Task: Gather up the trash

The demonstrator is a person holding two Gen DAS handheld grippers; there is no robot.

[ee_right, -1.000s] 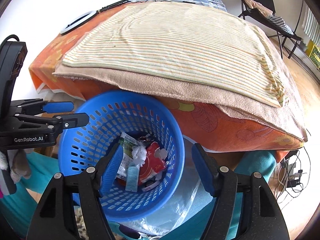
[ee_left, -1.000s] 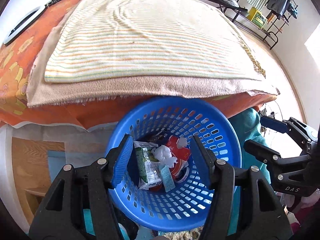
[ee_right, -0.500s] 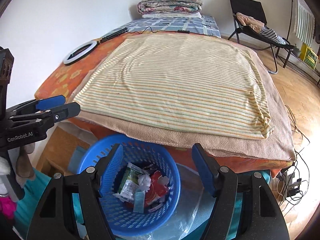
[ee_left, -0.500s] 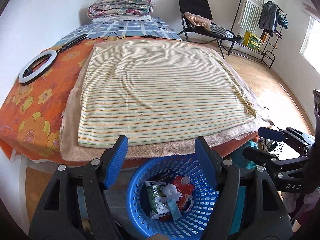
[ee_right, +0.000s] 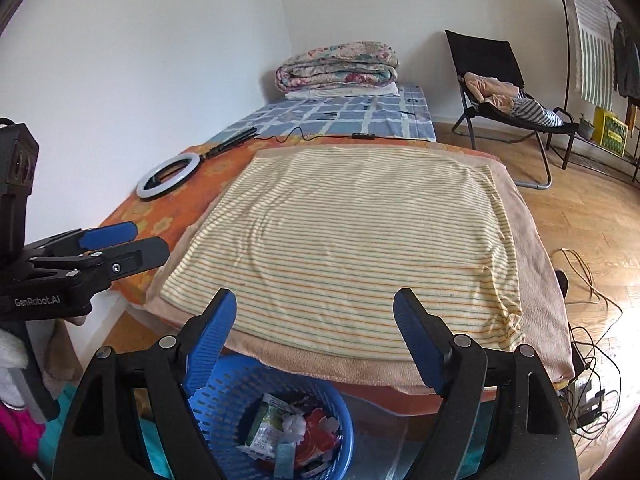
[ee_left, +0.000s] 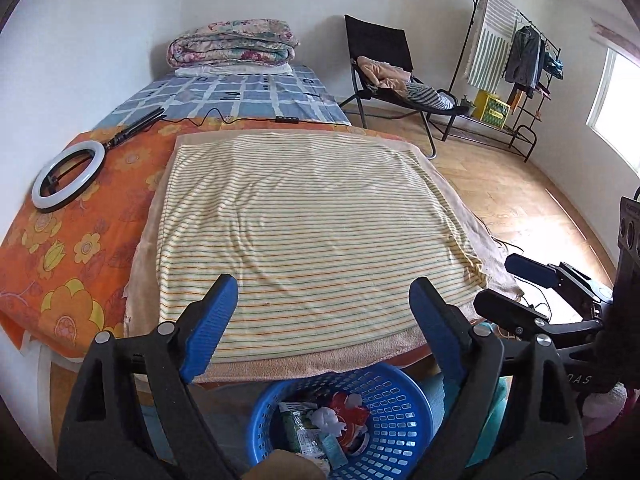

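basket (ee_left: 404, 412) near rim cut by frame | trash (ee_left: 324, 424) labels unreadable | basket (ee_right: 224, 404) part-hidden behind tool

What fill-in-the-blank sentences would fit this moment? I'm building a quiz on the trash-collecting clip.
1. The wrappers lie inside a ____ basket.
2. Both the left gripper and the right gripper are ____ and hold nothing.
3. The striped cloth on the bed carries ____ trash.
4. The ring light lies on the ____ floral sheet.

Missing words: blue; open; no; orange

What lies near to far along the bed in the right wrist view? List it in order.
blue basket → striped towel → black cable → blue checked sheet → folded floral quilt
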